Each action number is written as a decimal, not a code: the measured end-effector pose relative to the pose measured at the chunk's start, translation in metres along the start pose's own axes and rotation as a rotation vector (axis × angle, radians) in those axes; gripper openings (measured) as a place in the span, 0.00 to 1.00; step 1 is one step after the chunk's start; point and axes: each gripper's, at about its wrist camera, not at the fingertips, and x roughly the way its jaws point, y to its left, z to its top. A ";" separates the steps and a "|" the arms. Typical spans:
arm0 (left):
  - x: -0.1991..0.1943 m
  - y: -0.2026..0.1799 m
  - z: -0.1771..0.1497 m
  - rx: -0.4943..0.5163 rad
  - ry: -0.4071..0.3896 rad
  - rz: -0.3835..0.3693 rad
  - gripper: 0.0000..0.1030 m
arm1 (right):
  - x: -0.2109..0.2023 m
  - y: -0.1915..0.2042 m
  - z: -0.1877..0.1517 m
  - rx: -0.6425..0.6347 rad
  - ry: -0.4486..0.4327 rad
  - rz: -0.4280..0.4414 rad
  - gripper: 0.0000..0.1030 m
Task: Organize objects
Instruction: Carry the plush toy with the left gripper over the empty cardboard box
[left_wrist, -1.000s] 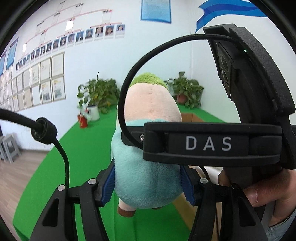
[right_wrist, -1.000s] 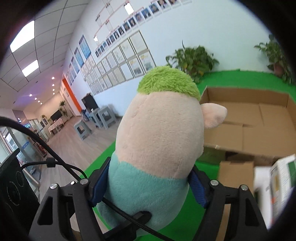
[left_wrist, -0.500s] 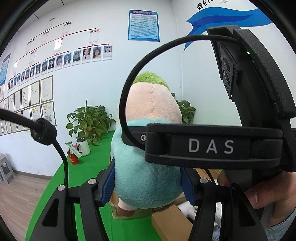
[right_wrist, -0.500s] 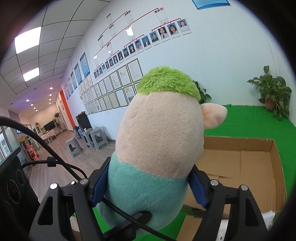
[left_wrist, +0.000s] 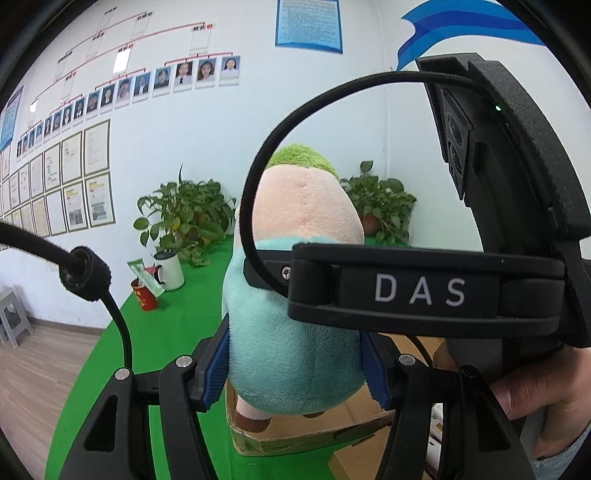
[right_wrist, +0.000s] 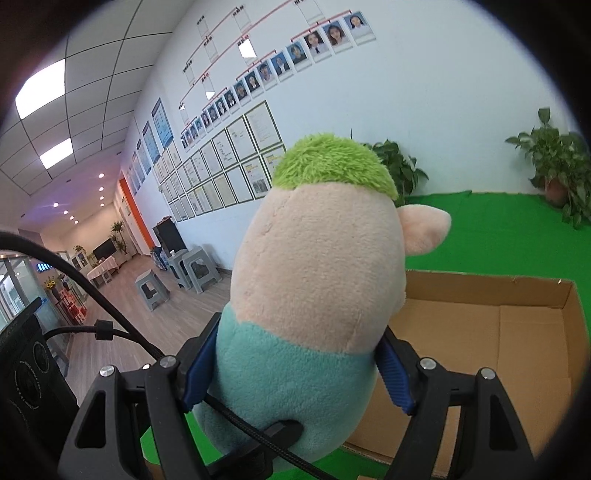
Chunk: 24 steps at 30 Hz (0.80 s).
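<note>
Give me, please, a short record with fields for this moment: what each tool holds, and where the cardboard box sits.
left tool: shut on the plush toy, pads pressing its teal body
right tool: shut on the same plush toy, gripping the teal part
toy pose: upright, green tuft on top
cardboard box: open, on the green mat, behind and below the toy

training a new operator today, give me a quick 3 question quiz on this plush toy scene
1. True or false: both grippers clamp the plush toy.
2. What colour is the toy's hair? A red, B green, C black.
3. What open container lies on the green mat beyond the toy?

Key: 1 true: the left gripper and the right gripper each pinch its teal body. 2 B. 3 The cardboard box.
</note>
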 end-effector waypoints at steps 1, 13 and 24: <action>0.013 0.011 -0.005 -0.005 0.015 0.000 0.57 | 0.007 -0.004 -0.001 0.005 0.009 0.004 0.73; 0.122 0.048 -0.034 -0.069 0.155 0.021 0.57 | 0.083 -0.045 -0.013 0.104 0.101 0.046 0.73; 0.190 0.103 -0.076 -0.123 0.296 0.055 0.57 | 0.133 -0.079 -0.032 0.220 0.258 0.047 0.73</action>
